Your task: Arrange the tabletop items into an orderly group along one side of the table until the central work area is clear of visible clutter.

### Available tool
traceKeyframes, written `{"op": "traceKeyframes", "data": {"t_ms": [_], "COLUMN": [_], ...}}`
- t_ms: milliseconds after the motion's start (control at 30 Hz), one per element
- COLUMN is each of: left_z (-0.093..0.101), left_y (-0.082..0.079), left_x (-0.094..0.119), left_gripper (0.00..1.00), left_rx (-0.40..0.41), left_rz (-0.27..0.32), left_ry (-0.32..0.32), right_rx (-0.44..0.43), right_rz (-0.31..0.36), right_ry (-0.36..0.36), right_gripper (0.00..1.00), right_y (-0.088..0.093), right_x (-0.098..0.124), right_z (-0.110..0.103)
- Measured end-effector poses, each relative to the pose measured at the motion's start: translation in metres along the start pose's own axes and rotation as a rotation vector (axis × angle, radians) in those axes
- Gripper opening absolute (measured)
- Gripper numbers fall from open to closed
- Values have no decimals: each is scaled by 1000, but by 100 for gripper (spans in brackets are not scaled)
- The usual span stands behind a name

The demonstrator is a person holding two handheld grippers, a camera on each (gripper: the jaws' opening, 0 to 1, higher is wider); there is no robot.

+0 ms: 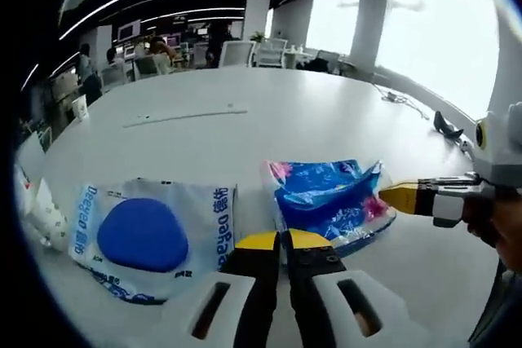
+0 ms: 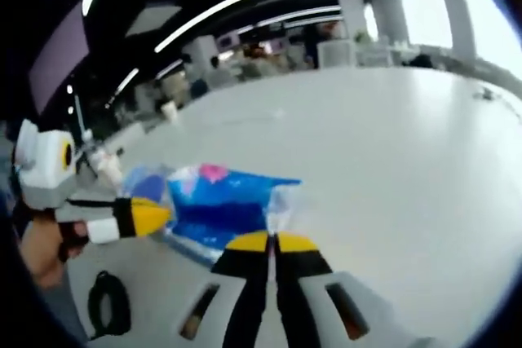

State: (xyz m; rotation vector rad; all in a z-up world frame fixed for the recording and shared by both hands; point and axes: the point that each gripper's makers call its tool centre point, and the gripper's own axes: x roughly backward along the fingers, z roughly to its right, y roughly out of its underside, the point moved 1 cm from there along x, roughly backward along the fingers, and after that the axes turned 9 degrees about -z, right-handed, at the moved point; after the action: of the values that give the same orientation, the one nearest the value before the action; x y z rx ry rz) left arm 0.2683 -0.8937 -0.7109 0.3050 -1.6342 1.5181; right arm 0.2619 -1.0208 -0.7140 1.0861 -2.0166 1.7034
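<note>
A large white table (image 1: 310,112) is stretching far across the office. Near its edge a white packet with a blue oval (image 1: 147,230) is lying left of a blue plastic bag (image 1: 330,197). The right gripper (image 1: 400,198) is touching the bag's right edge, jaws closed together. The left gripper (image 1: 282,240), jaws also closed, is hovering between both packets.

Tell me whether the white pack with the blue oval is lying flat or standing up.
Flat. The white pack lies face-up on the table, its blue oval fully visible, beside the blue packet.
</note>
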Motion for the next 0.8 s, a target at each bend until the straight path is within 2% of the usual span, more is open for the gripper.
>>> {"op": "traceKeyframes", "data": {"t_ms": [233, 500, 600, 700, 800], "left_z": [-5, -5, -9, -12, -14], "left_y": [3, -1, -3, -2, -5], "left_x": [-6, -4, -3, -1, 1], "left_gripper": [2, 4, 8, 7, 9], "left_rx": [-14, -17, -19, -12, -21], "left_rz": [-16, 1, 16, 18, 36], "left_ry": [-18, -19, -29, -37, -50], "right_rx": [11, 18, 19, 38, 23], "right_rz": [-30, -39, -39, -35, -33], "right_ry": [0, 16, 20, 35, 35], "right_gripper": [0, 0, 2, 5, 8], "right_y": [5, 6, 6, 7, 8], "right_x": [-4, -5, -5, -4, -3], "right_z": [-3, -1, 0, 1, 1]}}
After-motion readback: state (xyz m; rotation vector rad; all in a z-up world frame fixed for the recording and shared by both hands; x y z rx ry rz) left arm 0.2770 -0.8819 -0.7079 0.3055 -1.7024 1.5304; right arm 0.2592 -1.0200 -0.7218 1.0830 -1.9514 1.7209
